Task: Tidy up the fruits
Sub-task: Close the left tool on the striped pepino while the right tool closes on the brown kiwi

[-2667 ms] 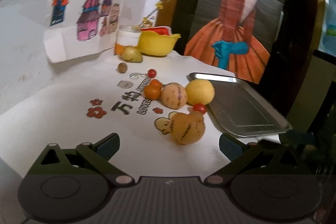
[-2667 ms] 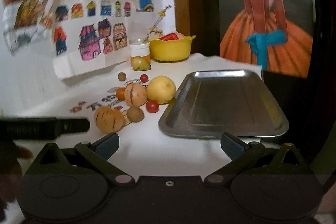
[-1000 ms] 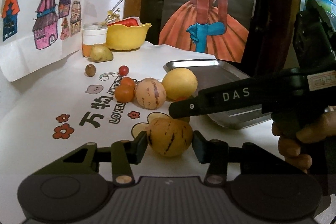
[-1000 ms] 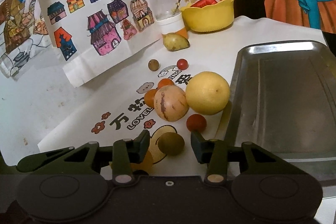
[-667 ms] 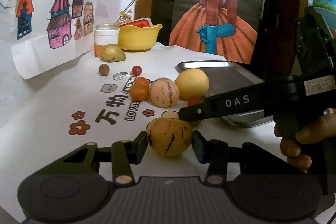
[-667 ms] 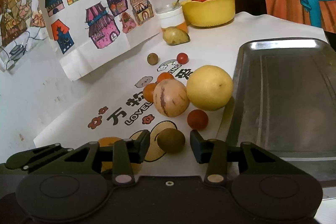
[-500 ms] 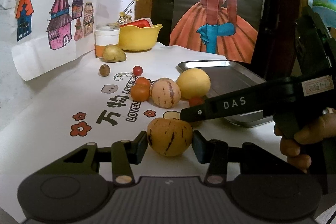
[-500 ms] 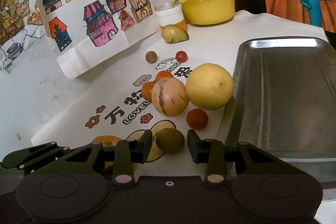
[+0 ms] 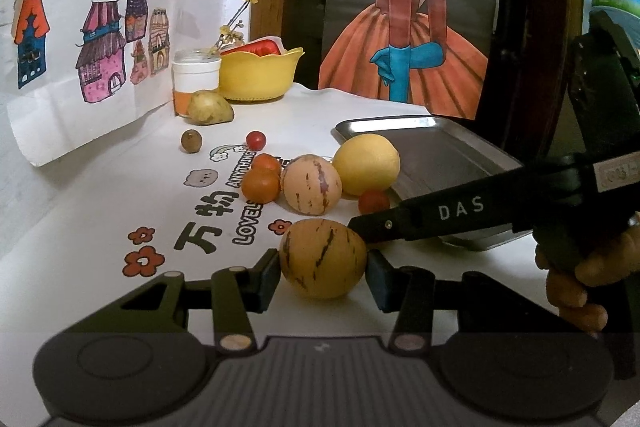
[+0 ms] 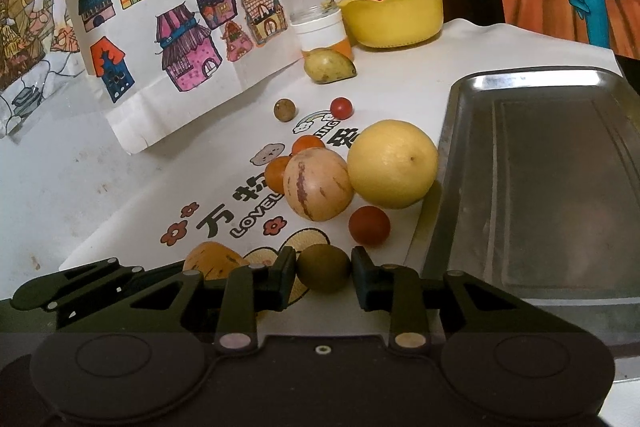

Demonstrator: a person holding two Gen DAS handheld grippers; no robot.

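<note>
While left view hides kiwi (image 10: pixel 323 267) — right fingers (image 10: pixel 285 269) grip it.

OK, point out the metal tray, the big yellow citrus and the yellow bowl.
metal tray (image 10: pixel 560 163): right wrist view, bare floor.
big yellow citrus (image 10: pixel 392 163): right wrist view, middle of its skin.
yellow bowl (image 10: pixel 394 21): right wrist view, front wall.

Looks like somebody's home, probably a dining or living room corner. Kid-style coloured drawings of houses (image 10: pixel 188 39) are stuck on the white wall, a painting of a woman in an orange dress (image 9: pixel 404 39) hangs in a dark wooden frame, and the table wears a cartoon-print cloth (image 9: pixel 120 211) with fruit scattered about.
</note>
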